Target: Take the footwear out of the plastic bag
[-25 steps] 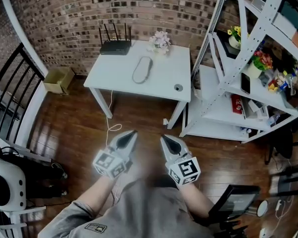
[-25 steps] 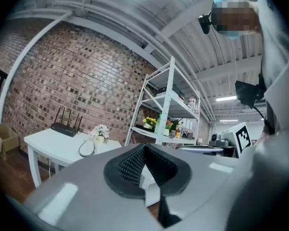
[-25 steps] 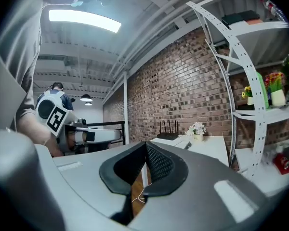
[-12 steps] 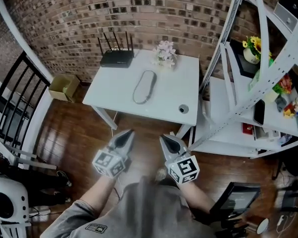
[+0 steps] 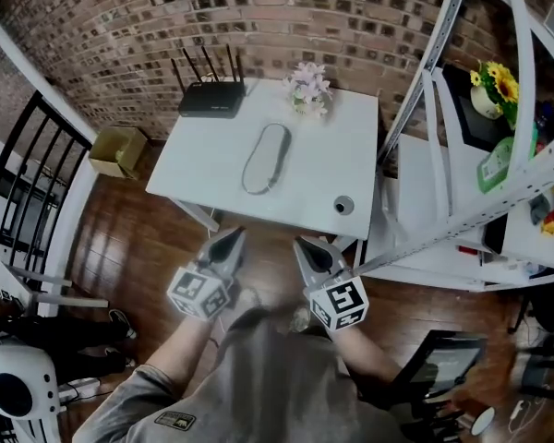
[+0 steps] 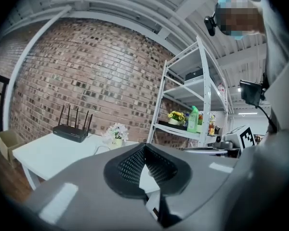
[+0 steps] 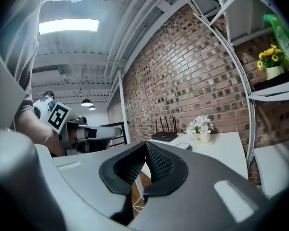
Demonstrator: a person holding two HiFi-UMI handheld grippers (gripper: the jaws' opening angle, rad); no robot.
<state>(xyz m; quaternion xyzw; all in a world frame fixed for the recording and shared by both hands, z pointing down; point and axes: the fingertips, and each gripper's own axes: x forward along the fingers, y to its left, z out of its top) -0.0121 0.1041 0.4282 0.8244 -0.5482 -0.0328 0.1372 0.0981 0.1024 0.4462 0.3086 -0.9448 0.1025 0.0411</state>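
A long, pale oval bundle (image 5: 265, 158), seemingly the bagged footwear, lies flat in the middle of the white table (image 5: 203, 178); what is inside it does not show. My left gripper (image 5: 234, 236) and right gripper (image 5: 304, 245) are side by side just short of the table's near edge, pointing at it, apart from the bundle. Both are shut, with nothing between the jaws. In the left gripper view the shut tip (image 6: 144, 146) points over the table (image 6: 43, 153). In the right gripper view the shut tip (image 7: 145, 144) points toward the table's end (image 7: 221, 148).
A black router (image 5: 210, 100) and a small pot of flowers (image 5: 309, 89) stand at the table's back edge by the brick wall. A small round object (image 5: 343, 206) sits near the front right corner. White metal shelving (image 5: 443, 155) is close on the right, a cardboard box (image 5: 115, 149) on the floor at left.
Both grippers have moved forward together toward the table, which now lies closer and larger in the head view. Their jaws stayed shut.
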